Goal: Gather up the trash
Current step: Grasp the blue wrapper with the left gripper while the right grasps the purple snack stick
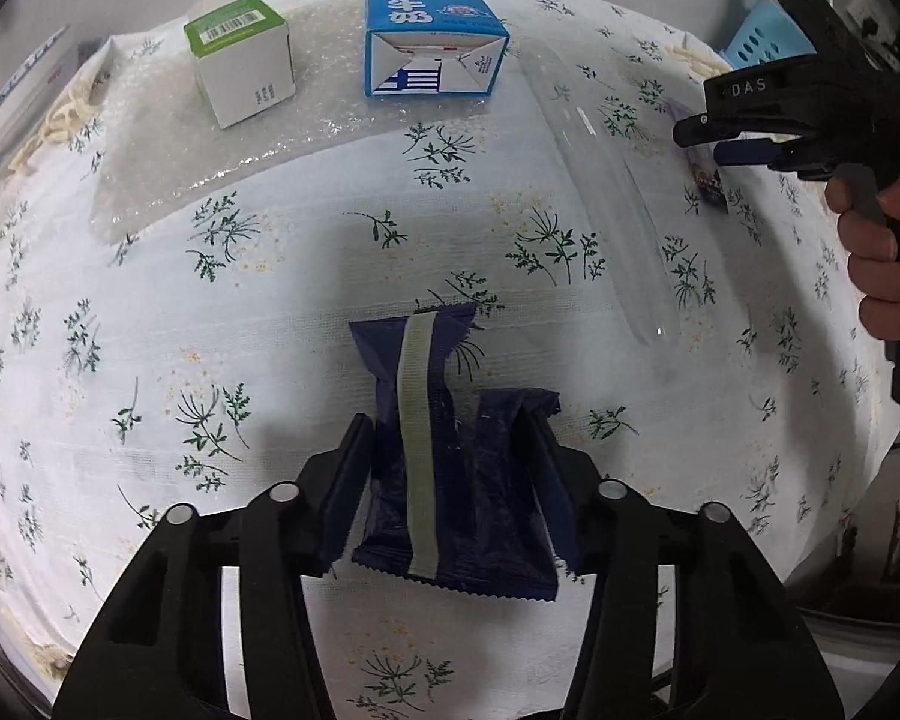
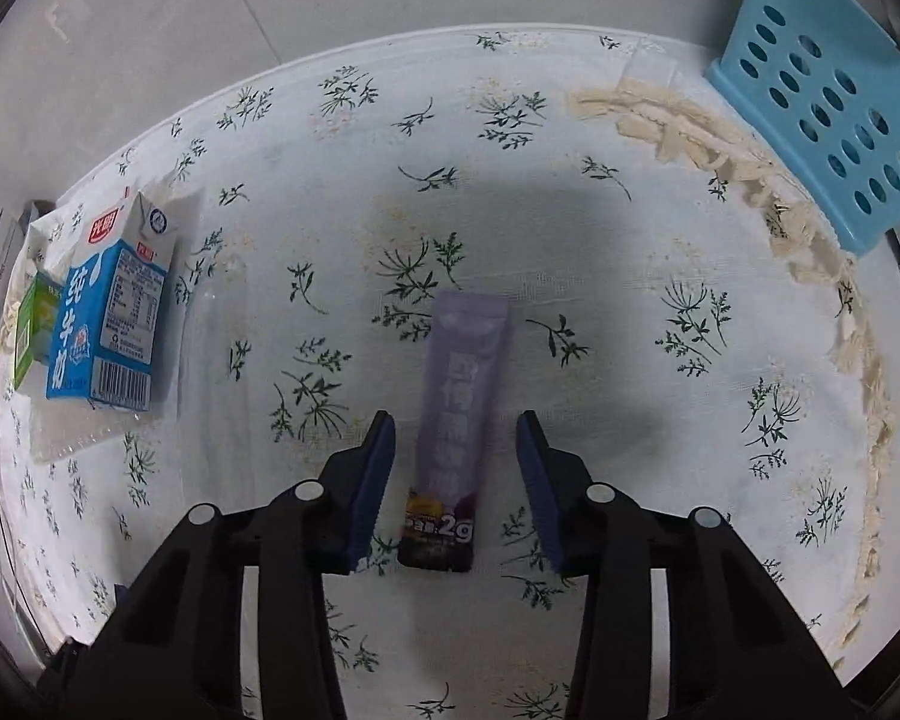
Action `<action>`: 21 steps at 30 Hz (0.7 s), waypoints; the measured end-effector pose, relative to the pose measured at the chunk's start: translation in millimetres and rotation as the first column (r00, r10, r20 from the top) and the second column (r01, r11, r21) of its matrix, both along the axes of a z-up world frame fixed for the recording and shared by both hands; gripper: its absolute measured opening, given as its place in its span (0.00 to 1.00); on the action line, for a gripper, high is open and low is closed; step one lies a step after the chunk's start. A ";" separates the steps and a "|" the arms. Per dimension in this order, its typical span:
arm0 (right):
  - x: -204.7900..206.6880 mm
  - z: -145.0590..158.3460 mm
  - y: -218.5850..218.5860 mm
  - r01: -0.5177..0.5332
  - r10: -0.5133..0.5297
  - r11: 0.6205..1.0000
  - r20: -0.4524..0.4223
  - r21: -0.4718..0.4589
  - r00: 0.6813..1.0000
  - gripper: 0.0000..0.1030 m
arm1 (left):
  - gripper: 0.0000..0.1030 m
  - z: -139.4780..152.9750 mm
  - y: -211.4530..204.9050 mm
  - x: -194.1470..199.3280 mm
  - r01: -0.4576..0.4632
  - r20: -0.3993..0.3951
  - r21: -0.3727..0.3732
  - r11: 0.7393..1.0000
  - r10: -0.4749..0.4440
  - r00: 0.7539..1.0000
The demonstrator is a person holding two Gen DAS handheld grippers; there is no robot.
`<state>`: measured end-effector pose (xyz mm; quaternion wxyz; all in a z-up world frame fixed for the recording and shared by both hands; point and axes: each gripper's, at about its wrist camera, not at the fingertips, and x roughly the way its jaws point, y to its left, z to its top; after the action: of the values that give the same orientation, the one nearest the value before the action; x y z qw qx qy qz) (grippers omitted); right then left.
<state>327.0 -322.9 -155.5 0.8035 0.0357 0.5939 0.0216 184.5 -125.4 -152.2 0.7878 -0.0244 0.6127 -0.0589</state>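
Note:
A crumpled dark blue wrapper (image 1: 486, 498) with a pale strip lies on the flowered tablecloth (image 1: 270, 312). My left gripper (image 1: 450, 426) points down over it, and both pads press its sides, so it is shut on the wrapper. A purple sachet (image 2: 462, 372) with a dark end marked 2g lies flat between the fingers of my right gripper (image 2: 455, 420). There is a gap on each side of the sachet, so that gripper is open. In the left wrist view, the right gripper (image 1: 705, 144) shows at the right edge, held by a hand (image 1: 882, 252).
A blue milk carton (image 1: 432, 36) and a green-and-white carton (image 1: 240, 60) stand on bubble wrap (image 1: 210, 150) at the far side. A clear plastic piece (image 1: 600, 192) lies between the two grippers. A light blue perforated basket (image 2: 822, 120) sits past the table's fringed edge.

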 end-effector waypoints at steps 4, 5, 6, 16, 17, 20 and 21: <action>4.9 0.4 4.8 0.017 -0.017 0.999 -0.010 -0.039 1.000 0.21 | 0.40 0.3 3.7 -0.1 -0.015 -0.006 0.000 1.000 0.015 1.000; 5.8 0.3 5.5 0.021 -0.022 0.999 -0.014 -0.039 1.000 0.19 | 0.38 0.3 4.1 -0.3 -0.019 -0.008 -0.009 1.000 0.019 1.000; 6.2 0.1 6.4 0.023 -0.024 0.999 -0.015 -0.044 1.000 0.18 | 0.36 0.3 4.7 -0.3 -0.019 -0.011 -0.013 1.000 0.019 1.000; -6.9 10.5 7.6 0.027 -0.027 1.000 0.015 -0.014 1.000 0.14 | 0.31 10.7 14.4 -9.2 -0.028 0.018 -0.040 0.999 0.028 0.999; -11.9 12.2 8.3 0.026 -0.026 1.000 0.019 -0.009 0.999 0.14 | 0.31 11.5 15.2 -10.8 -0.032 0.022 -0.040 0.999 0.033 0.999; -28.4 19.6 8.3 0.025 -0.025 1.000 0.044 0.000 0.999 0.14 | 0.31 15.1 22.9 -14.9 -0.043 0.035 -0.046 0.998 0.045 0.998; -33.8 22.5 9.4 0.022 -0.022 1.000 0.055 0.005 0.998 0.14 | 0.31 16.1 25.1 -16.6 -0.044 0.038 -0.048 0.998 0.046 0.998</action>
<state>293.2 -313.5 -132.9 0.8195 0.0436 0.5711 0.0151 167.9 -100.3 -136.1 0.7998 -0.0558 0.5950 -0.0560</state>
